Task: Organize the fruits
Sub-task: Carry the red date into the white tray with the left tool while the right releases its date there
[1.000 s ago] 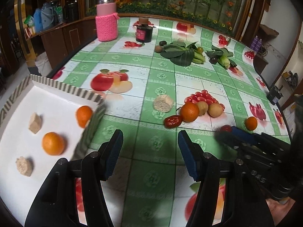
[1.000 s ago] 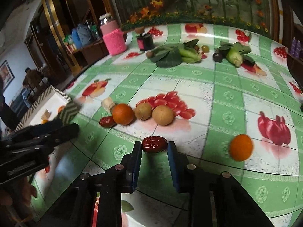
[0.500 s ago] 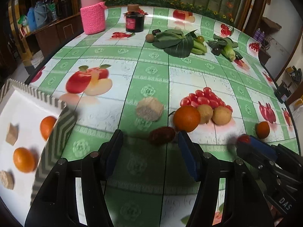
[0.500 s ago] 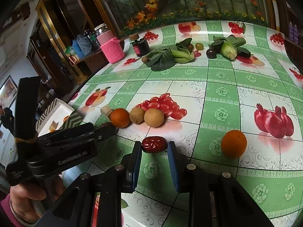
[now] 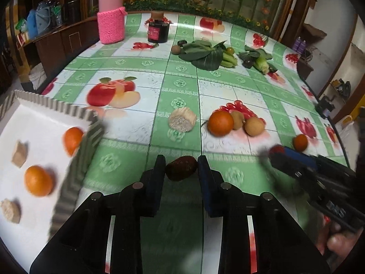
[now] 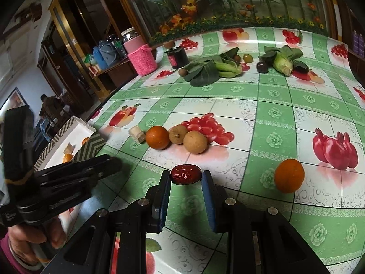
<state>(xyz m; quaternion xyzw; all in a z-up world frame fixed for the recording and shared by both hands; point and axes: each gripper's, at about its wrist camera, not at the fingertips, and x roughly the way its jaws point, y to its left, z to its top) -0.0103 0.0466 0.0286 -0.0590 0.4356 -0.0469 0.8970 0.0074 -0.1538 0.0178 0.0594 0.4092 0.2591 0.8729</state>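
My left gripper (image 5: 181,169) is shut on a dark red date (image 5: 181,170), just above the tablecloth, right of the white tray (image 5: 52,108). The tray holds two oranges (image 5: 37,183) and beige chunks (image 5: 19,154). My right gripper (image 6: 186,177) is shut on another red date (image 6: 186,174), held above the cloth. On the table lie an orange (image 5: 220,123), a kiwi (image 5: 238,119), a tan round fruit (image 5: 254,126), a beige chunk (image 5: 182,119) and a small orange (image 6: 289,175). The right gripper also shows in the left wrist view (image 5: 277,154).
At the back stand a pink knitted jar (image 5: 111,24) and a dark jar (image 5: 158,28). Leafy greens (image 5: 206,53), corn (image 5: 261,65) and small dark fruits lie at the far side. The left gripper's body (image 6: 68,178) sits low left in the right wrist view.
My left gripper moved forward onto the dark date and closed on it. My right gripper kept its date and shifted slightly.
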